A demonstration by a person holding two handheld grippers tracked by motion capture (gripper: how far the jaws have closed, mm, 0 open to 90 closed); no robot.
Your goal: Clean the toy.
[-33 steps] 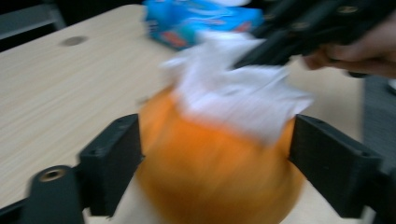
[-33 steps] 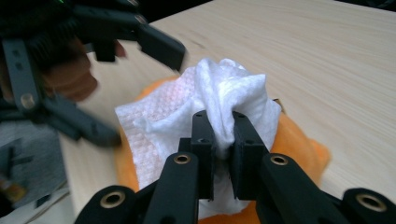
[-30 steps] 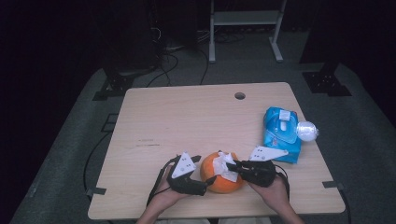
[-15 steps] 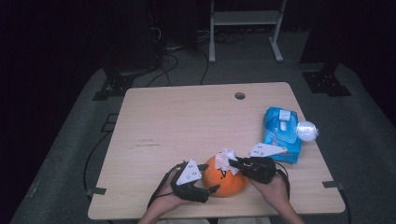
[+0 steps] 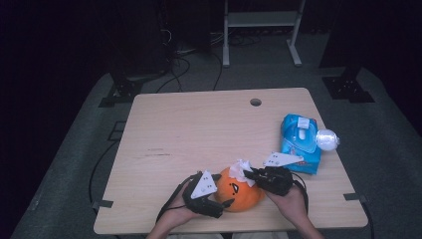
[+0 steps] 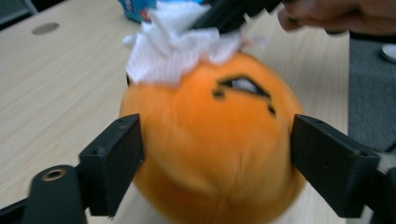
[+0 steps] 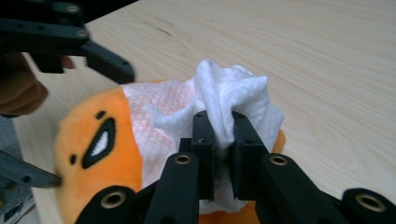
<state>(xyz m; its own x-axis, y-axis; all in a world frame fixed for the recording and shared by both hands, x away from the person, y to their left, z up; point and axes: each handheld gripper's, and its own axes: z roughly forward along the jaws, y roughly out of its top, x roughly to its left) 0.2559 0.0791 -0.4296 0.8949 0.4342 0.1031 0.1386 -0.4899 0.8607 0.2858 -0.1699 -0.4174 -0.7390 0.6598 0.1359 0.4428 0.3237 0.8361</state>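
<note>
An orange plush toy (image 5: 244,194) with a drawn face lies near the table's front edge. My left gripper (image 5: 225,193) holds it, one black jaw pressed on each side of the toy (image 6: 215,154). A crumpled white tissue (image 5: 240,169) rests on the top of the toy. My right gripper (image 5: 248,174) comes in from the right and is shut on that tissue (image 7: 233,102), a fold pinched between its jaws. In the right gripper view the toy's face (image 7: 93,140) is at the left, with the left gripper's jaws beside it.
A blue pack of wipes (image 5: 301,142) lies at the table's right edge, with a clear round object (image 5: 327,140) next to it. The table (image 5: 199,129) has a cable hole (image 5: 256,102) at the back. A white stand (image 5: 259,20) is on the floor beyond.
The left gripper has moved right and its jaws now clasp the toy's sides. The toy has shifted slightly right. The right gripper keeps the tissue pinched on top.
</note>
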